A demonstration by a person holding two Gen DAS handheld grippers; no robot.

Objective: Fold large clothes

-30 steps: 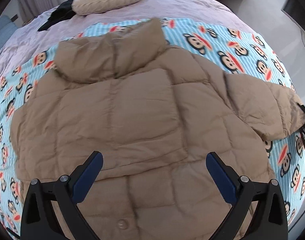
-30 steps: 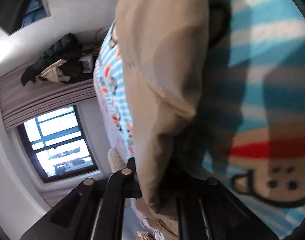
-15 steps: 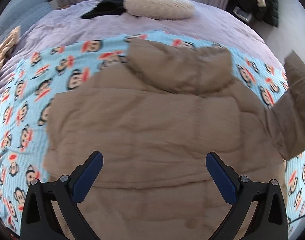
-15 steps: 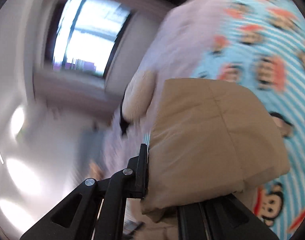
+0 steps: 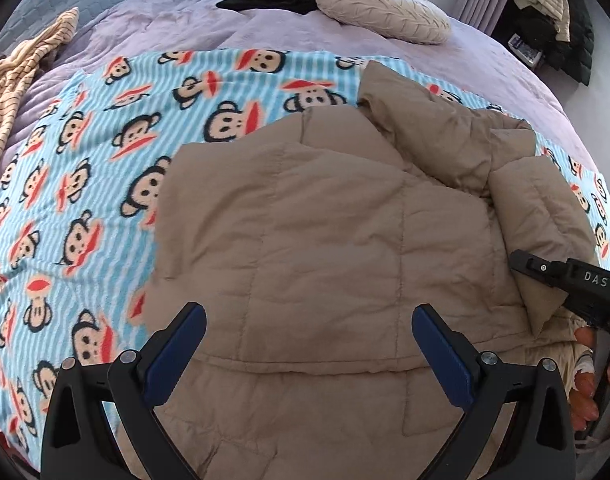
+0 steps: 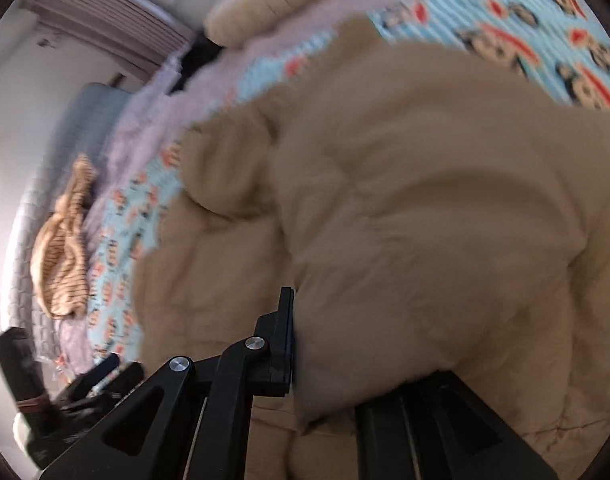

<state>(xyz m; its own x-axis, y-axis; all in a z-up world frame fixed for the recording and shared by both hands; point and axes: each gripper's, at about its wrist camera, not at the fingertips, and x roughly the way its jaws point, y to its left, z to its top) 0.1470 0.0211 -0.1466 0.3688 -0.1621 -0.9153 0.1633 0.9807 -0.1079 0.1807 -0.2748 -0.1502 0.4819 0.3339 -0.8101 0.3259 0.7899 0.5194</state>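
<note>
Tan puffer jacket (image 5: 329, 240) lies spread back-up on the monkey-print blanket (image 5: 85, 184), which covers the lilac bed (image 5: 185, 16). Collar (image 5: 433, 128) points away from me, toward the cream pillow (image 5: 381, 8); hem is nearest, running under my left claw (image 5: 309, 344).

Left claw: wide open, nothing held, hanging over the lower middle of the jacket's back, blue pads either side of a quilted panel.

Right claw (image 6: 325, 360): clamped on the sleeve (image 5: 545, 216), a thick wad of tan padding pinched between its fingers. In the left wrist view the black body of that claw comes in from the right edge with the sleeve cuff at its tip. The right wrist view is blurred, so exact finger contact is hard to read.

Key relation: the sleeve lies at the jacket's right side, folded partway over the body, its long axis running from the shoulder near the collar down toward me. The jacket's centre lies to the left of the right claw. Right claw is the nearer one and already has the sleeve, so my judgement is that the sleeve goes leftward across the back, laid flat. Left claw is placed to pin the body.

Risk: puffy fill may spring back.
</note>
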